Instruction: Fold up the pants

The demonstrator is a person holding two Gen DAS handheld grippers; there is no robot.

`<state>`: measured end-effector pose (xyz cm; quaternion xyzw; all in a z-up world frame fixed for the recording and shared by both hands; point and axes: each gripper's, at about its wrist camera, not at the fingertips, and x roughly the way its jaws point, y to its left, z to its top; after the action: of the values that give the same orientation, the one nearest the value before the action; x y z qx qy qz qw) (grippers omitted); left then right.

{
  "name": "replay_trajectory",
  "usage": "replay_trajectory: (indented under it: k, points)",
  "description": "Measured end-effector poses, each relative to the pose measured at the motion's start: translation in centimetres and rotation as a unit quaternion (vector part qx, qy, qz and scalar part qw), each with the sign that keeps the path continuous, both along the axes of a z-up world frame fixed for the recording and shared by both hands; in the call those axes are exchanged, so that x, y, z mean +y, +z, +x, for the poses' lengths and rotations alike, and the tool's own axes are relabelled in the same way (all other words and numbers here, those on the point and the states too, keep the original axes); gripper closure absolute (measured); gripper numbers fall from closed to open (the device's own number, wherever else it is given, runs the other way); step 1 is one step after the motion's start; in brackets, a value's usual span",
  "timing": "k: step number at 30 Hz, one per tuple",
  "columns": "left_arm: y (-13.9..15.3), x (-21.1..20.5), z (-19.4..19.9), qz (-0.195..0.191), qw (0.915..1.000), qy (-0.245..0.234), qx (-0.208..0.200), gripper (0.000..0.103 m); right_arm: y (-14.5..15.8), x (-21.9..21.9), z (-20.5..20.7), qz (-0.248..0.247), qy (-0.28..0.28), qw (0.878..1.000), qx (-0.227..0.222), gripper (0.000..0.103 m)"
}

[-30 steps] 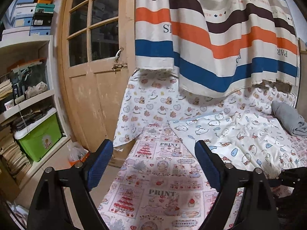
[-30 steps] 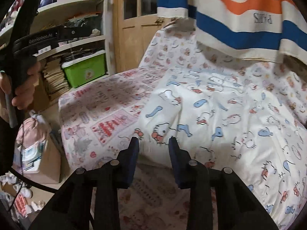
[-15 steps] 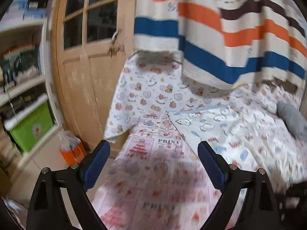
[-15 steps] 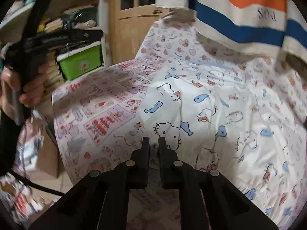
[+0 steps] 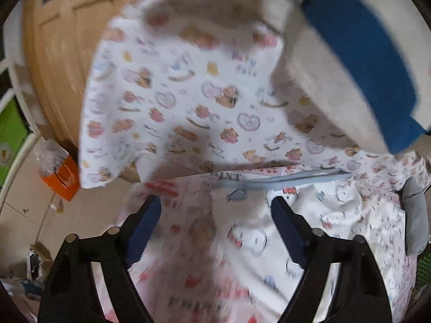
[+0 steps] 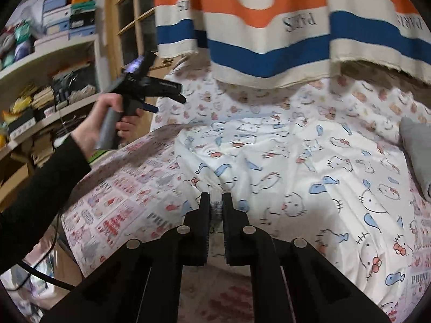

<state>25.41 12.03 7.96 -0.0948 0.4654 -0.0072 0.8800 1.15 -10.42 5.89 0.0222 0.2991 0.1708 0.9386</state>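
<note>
The pants (image 6: 282, 172), white with a cat-and-fish print, lie spread on the bed (image 6: 115, 204), over a sheet printed with pink and red panels. In the right wrist view the right gripper (image 6: 216, 202) has its fingers closed on a bunched fold at the near edge of the pants; a thin ridge of cloth shows between the two pads, and creases fan out from that spot. How much cloth is caught lower down is hidden by the fingers themselves.

The same view shows the person's left hand (image 6: 107, 129) holding the left gripper (image 6: 167, 101) in the air above the far left corner of the bed, clear of the cloth. Its tips are small and blurred there. In the left wrist view, the left gripper's fingers (image 5: 142, 231) stand wide apart with nothing between them, above the edge of the pants and the sheet. That whole view is smeared by motion, so the prints and the pale blue band (image 5: 282, 179) along the far edge of the pants are hard to read.

A striped curtain (image 6: 269, 27) in orange, blue and cream hangs behind the bed, its top cut off. A grey folded cloth (image 6: 416, 150) lies at the right edge, partly out of frame. Shelves (image 6: 40, 62) and a wooden door (image 5: 54, 62) stand to the left.
</note>
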Motion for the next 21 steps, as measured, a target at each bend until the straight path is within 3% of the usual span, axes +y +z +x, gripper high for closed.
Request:
replay_trajectory:
  k: [3,5,7,10,16,19,21]
  points:
    - [-2.0,0.4,2.4,0.004,0.9990,0.019,0.039,0.034,0.1,-0.6,0.0,0.003,-0.004,1.000,-0.007,0.095]
    - [-3.5,1.2,3.2,-0.014,0.9971,0.037,0.065,0.041,0.0,-0.7,0.2,0.005,-0.004,1.000,-0.009,0.095]
    - [-3.5,1.5,3.6,-0.016,0.9981,0.038,0.046,0.042,-0.2,-0.9,0.4,0.010,-0.005,1.000,-0.007,0.095]
    - [-3.9,1.6,3.7,-0.043,0.9978,0.021,0.047,0.062,-0.7,-1.3,1.1,0.018,-0.012,1.000,0.002,0.095]
    - [-4.9,1.0,4.4,-0.059,0.9967,0.005,0.056,0.072,-0.9,-1.9,1.5,0.037,-0.010,0.999,0.014,0.095]
    - [-5.5,1.0,5.3,-0.074,0.9951,0.011,0.064,0.095,-0.7,-1.7,1.2,0.039,-0.011,0.999,0.009,0.095]
    - [-5.7,0.5,5.9,-0.071,0.9949,0.016,0.070,0.099,-0.5,-1.7,0.8,0.042,-0.011,0.999,0.006,0.095]
